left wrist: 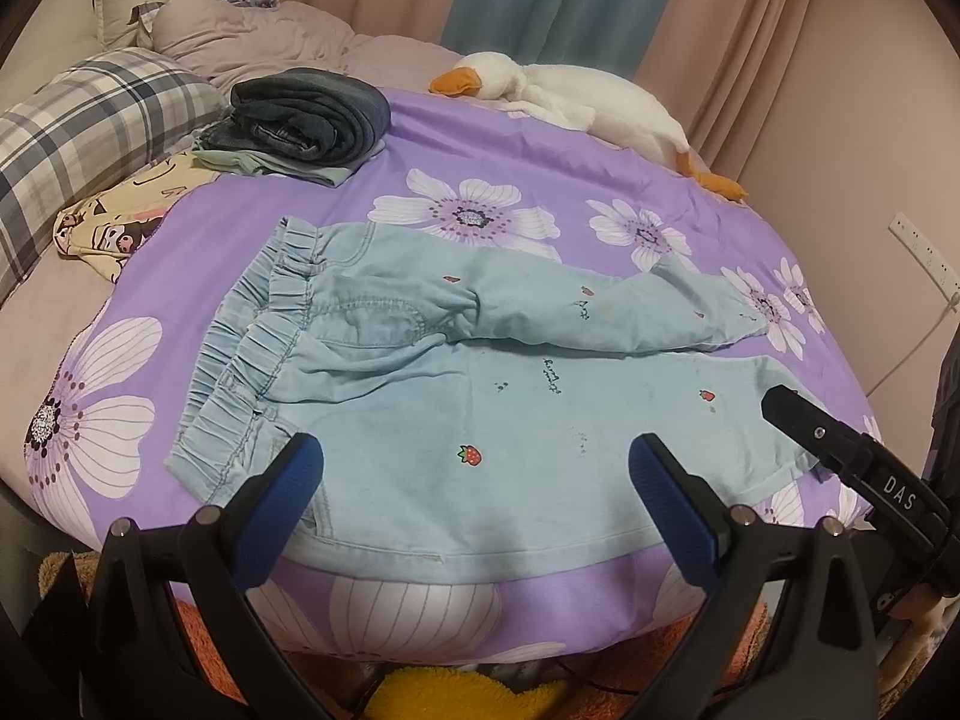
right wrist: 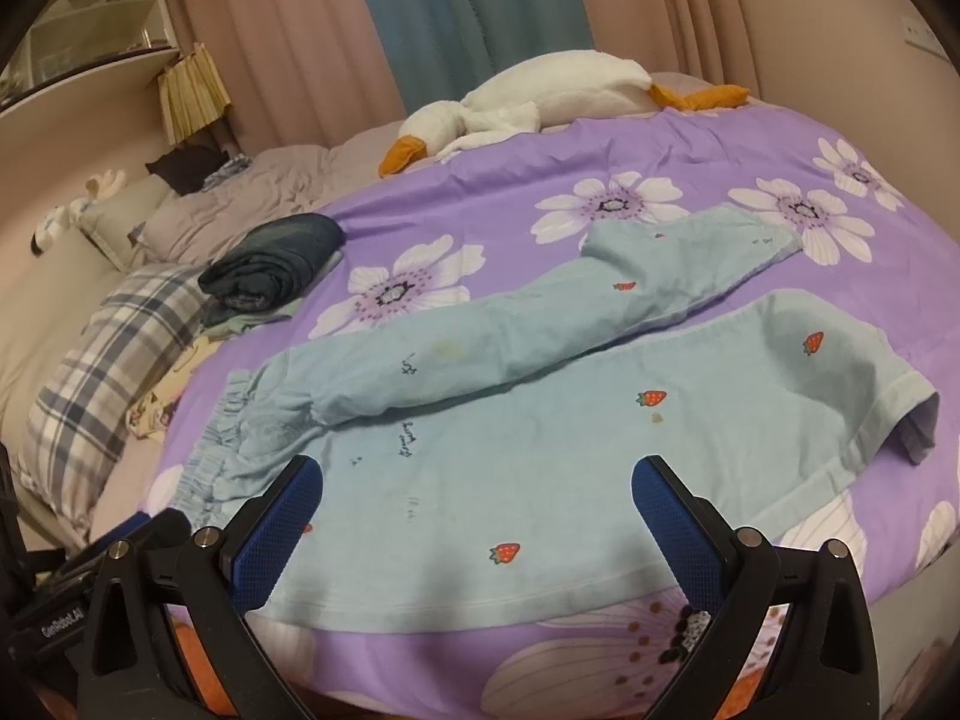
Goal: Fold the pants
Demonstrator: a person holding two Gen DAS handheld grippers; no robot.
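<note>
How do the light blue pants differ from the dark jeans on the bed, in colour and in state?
The light blue pants are pale with small strawberry prints; the dark jeans are deep blue and plain. The light blue pants lie spread out with both legs extended; the dark jeans are already folded into a thick bundle. The light blue pants lie directly on the purple floral sheet; the dark jeans sit on top of other folded clothes. Both are on the same bed.

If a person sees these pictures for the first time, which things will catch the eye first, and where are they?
First come the light blue pants with small strawberry prints, spread flat across the purple flowered bedsheet, legs slightly apart. Behind them, a white plush goose with an orange beak lies at the far edge of the bed. A stack of folded dark clothes sits beside the plaid pillow.
</note>
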